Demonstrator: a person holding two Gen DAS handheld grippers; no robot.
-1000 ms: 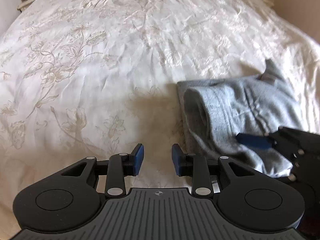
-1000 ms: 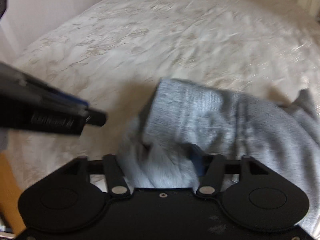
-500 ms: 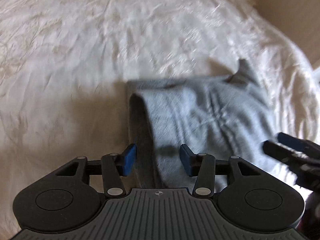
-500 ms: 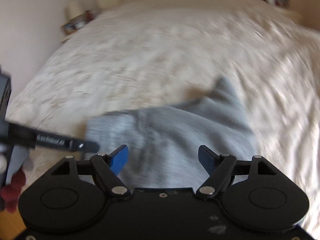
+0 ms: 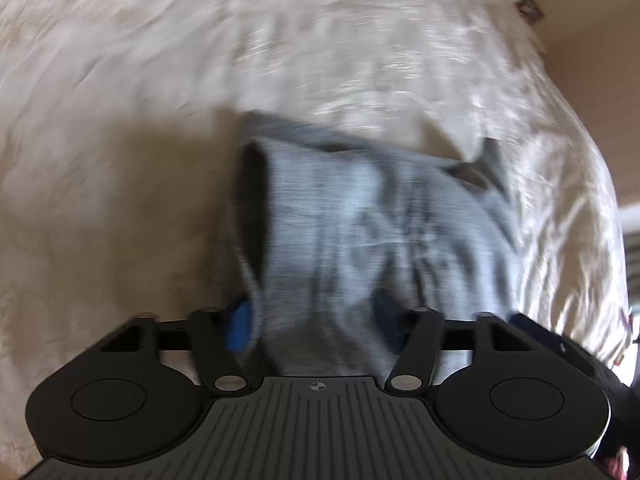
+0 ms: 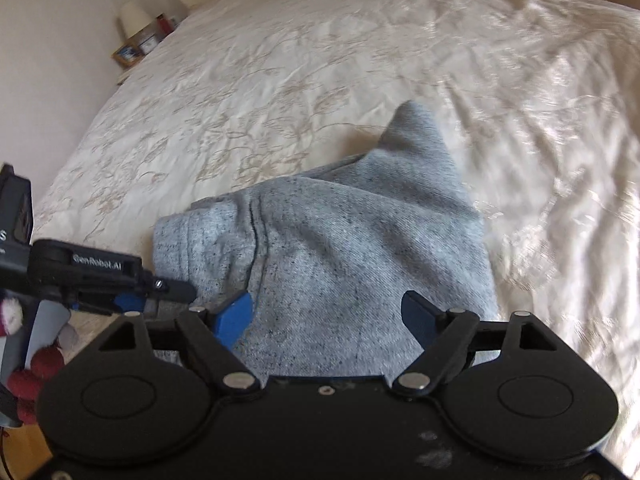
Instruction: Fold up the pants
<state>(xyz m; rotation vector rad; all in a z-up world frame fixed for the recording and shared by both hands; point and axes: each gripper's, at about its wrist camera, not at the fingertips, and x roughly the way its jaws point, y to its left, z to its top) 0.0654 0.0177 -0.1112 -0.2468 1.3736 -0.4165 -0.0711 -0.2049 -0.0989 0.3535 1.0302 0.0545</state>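
At the far left of the right wrist view, a small wooden bedside stand (image 6: 127, 56) with a white lampshade (image 6: 134, 20) and framed pictures sits against the wall, partly cut off. Below it the left gripper (image 6: 160, 294) reaches in from the frame edge, its tip just beside the near-left corner of the folded heather-grey knit pants (image 6: 340, 256); red and white fluffy shapes beneath it are too cropped to identify.

The pants lie as a compact bundle on the cream floral-embroidered bedspread (image 6: 320, 60), near the bed's front edge. The thick rounded fold faces left, and a loose pointed corner sticks up at the far right. The bundle's long axis runs roughly left to right across the bed.

The right gripper (image 6: 330, 316) hovers over the near edge of the pants, jaws spread wide with fabric showing between the blue pads; its body hides that edge.

The left wrist view is motion-blurred. There the left gripper (image 5: 316, 326) has its jaws apart, straddling the near end of the pants (image 5: 380, 224); contact cannot be judged.
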